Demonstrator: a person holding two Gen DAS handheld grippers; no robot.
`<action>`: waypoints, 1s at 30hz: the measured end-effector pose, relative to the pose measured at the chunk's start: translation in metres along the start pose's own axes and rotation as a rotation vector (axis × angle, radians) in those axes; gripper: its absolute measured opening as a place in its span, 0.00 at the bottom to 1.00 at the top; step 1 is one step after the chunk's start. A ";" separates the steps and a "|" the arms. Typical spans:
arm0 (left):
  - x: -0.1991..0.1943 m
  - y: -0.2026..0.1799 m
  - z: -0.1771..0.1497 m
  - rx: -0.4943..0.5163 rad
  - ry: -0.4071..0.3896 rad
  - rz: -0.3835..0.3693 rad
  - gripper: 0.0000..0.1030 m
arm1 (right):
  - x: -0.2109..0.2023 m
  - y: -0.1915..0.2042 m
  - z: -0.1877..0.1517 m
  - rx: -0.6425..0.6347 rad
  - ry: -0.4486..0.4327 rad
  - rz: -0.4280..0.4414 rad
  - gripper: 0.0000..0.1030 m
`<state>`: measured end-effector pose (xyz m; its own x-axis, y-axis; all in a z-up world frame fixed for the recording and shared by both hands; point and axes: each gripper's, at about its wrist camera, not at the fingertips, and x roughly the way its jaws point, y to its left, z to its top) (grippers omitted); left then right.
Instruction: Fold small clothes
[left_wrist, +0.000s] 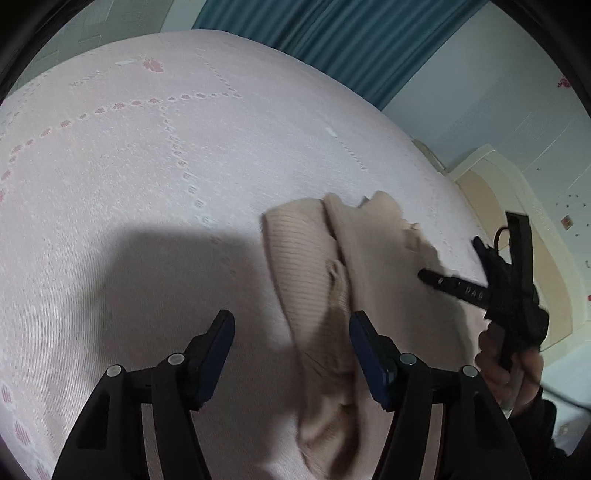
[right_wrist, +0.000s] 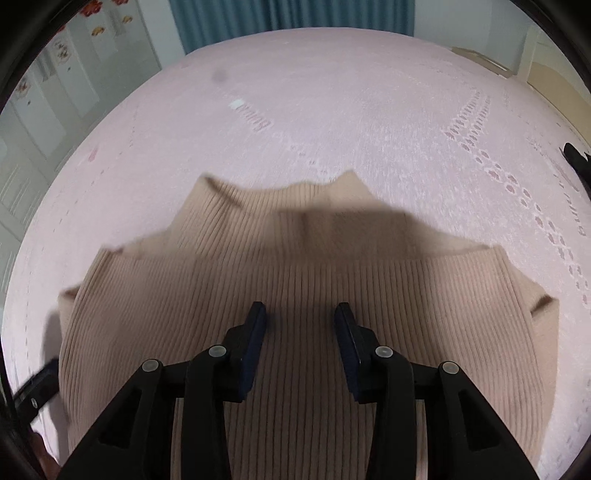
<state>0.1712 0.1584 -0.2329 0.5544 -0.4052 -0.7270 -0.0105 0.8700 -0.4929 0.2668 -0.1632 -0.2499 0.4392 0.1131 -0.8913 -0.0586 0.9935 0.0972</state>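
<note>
A beige ribbed knit garment (right_wrist: 295, 266) lies on the pink bedspread (right_wrist: 332, 110), its scalloped edge away from me. My right gripper (right_wrist: 300, 317) is open and empty, its fingers just above the middle of the garment. In the left wrist view the garment (left_wrist: 314, 266) lies bunched and folded lengthwise. My left gripper (left_wrist: 291, 325) is open and empty, with its right finger (left_wrist: 364, 332) over the garment's left part and its left finger over bare bedspread. The right gripper (left_wrist: 436, 278) shows there too, held by a hand at the garment's right side.
The pink bedspread (left_wrist: 147, 166) with a dotted flower pattern covers the bed. Blue curtains (left_wrist: 351, 40) hang behind it. A cream headboard (left_wrist: 491, 192) stands at the right. White cupboard doors (right_wrist: 48, 96) are at the left in the right wrist view.
</note>
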 end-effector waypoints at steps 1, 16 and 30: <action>-0.004 -0.003 -0.003 0.002 -0.001 -0.001 0.61 | -0.006 0.002 -0.007 -0.012 -0.009 -0.007 0.38; -0.038 -0.012 -0.090 -0.085 0.071 -0.072 0.61 | -0.073 0.011 -0.122 -0.089 -0.018 -0.014 0.38; 0.021 -0.018 -0.041 -0.221 0.017 -0.146 0.59 | -0.140 -0.072 -0.149 0.104 -0.124 0.036 0.38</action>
<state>0.1495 0.1228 -0.2590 0.5494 -0.5278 -0.6477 -0.1145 0.7204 -0.6841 0.0755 -0.2524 -0.1982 0.5459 0.1424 -0.8256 0.0137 0.9838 0.1787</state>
